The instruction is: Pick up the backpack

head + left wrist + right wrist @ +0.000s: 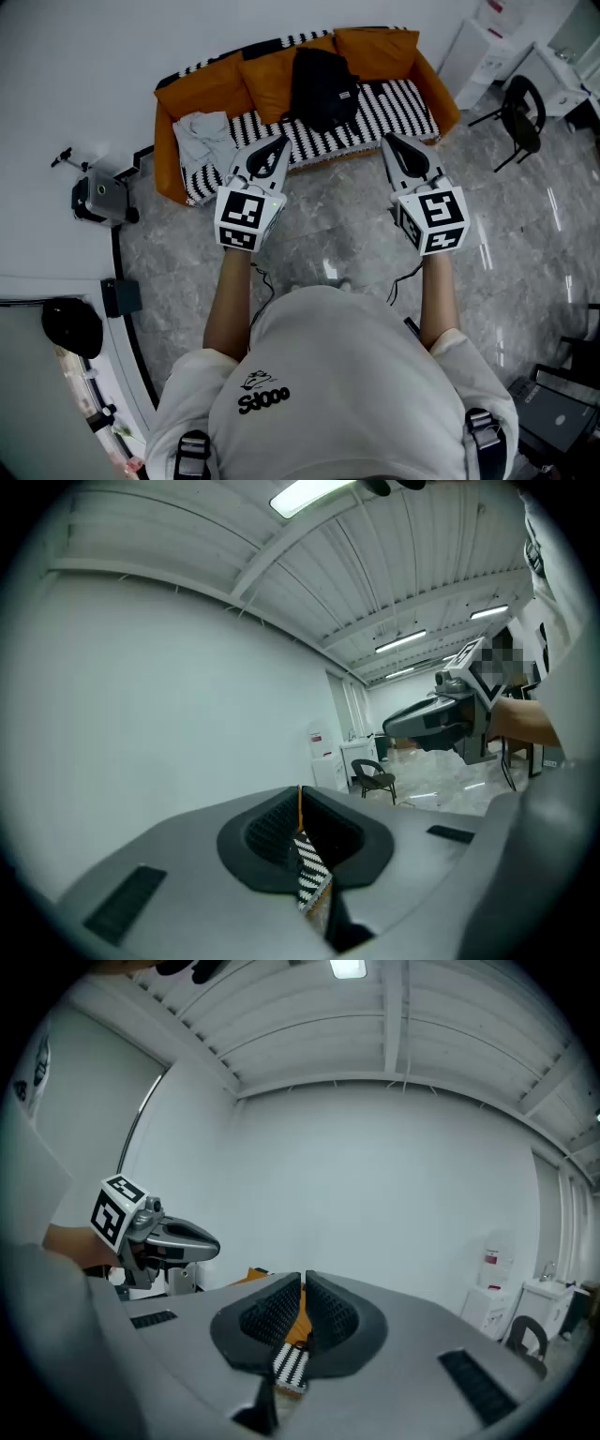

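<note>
Sofa (167,141) holds backpack (322,86) upright against cushions (267,77); left gripper (279,142), right gripper (390,141) fingers (272,1314) together.

The backpack (322,86) was black, set against an orange sofa (167,141) under a black-and-white striped cover (403,103) (its cushions (375,52) orange too). A crumpled cloth (202,136) looked pale grey, perhaps. The floor (337,225) was marbled grey.

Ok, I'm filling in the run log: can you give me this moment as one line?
stage: pre-grasp | left gripper: shut, empty | right gripper: shut, empty | backpack: on sofa, untouched
</note>
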Demonstrator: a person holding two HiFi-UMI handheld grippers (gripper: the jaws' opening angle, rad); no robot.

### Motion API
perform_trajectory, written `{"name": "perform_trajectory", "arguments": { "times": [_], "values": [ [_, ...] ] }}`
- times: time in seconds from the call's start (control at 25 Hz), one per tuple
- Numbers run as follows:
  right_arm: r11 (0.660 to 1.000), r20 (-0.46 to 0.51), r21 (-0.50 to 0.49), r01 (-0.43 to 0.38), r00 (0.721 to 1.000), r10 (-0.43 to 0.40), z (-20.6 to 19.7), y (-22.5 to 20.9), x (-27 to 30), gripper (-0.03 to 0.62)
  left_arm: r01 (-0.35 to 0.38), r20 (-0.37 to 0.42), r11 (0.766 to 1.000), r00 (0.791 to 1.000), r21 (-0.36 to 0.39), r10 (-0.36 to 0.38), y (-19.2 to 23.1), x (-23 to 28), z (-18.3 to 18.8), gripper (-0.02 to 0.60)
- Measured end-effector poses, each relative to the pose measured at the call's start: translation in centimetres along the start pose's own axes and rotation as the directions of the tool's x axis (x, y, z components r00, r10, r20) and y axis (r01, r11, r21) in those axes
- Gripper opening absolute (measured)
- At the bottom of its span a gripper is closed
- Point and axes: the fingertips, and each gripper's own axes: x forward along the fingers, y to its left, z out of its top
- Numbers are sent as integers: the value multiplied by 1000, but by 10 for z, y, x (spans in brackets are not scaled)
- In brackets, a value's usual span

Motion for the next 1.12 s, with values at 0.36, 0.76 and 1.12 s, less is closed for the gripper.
{"name": "perform_trajectory", "arguments": {
  "times": [0.36, 0.76, 1.12],
  "values": [
    [1000, -21, 16, -4, 1000, 4, -7, 6, -1, 43, 11, -7, 1000, 1000, -7, -11, -4, -3, -4, 28],
    [999, -3, -30, 9, 1000, -9, -3, 12, -6, 43, 28, -23, 999, 999, -16, -28, -12, -2, -9, 28],
    [994, 50, -114, -3, 999, 8, 6, 25, -7, 34, 31, -16, 999, 999, -28, -31, -9, 0, -10, 28]
  ]
}}
